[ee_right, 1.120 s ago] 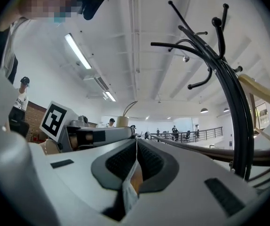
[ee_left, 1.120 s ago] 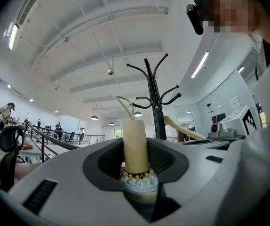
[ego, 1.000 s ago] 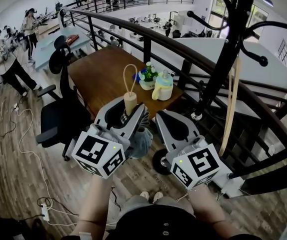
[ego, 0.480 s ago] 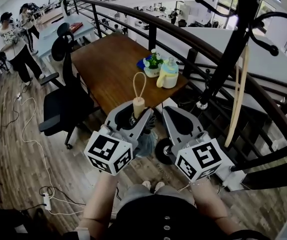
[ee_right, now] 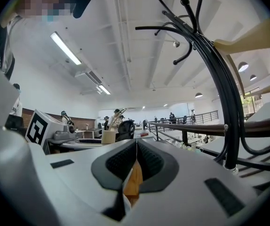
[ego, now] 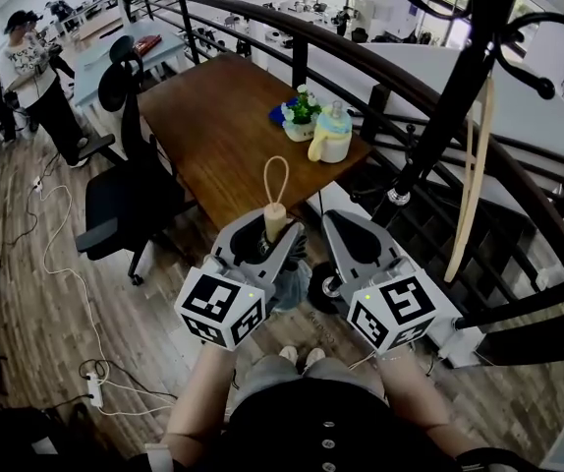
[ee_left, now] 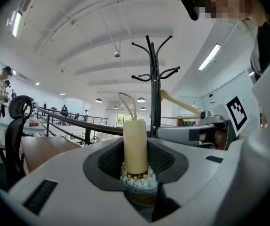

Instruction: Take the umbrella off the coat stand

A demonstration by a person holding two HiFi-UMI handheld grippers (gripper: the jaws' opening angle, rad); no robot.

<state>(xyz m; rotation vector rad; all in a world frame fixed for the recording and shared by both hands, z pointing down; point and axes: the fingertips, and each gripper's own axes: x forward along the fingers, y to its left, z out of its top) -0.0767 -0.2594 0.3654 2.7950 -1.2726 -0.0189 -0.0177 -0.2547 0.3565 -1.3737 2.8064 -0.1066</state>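
The folded umbrella has a cream cylindrical handle (ego: 275,220) with a thin loop strap, and its blue-grey fabric bunches below the jaws. My left gripper (ego: 267,234) is shut on that handle, which stands upright between the pads (ee_left: 135,145). The umbrella hangs free of the black coat stand (ego: 464,67), which rises at the right and also shows beyond the handle (ee_left: 154,88). My right gripper (ego: 349,229) sits just right of the left one, jaws shut together with nothing between them (ee_right: 136,149). The coat stand (ee_right: 222,93) is close on its right.
A wooden hanger (ego: 474,165) hangs from the coat stand. A curved black railing (ego: 361,67) runs behind the grippers. Beyond it are a wooden table (ego: 213,136) with a flower pot (ego: 302,118) and a pale jug (ego: 331,134), an office chair (ego: 125,205), floor cables and people at far left.
Both grippers have sunk a little together, and the umbrella has come down with the left one. The grip on the handle looks the same.
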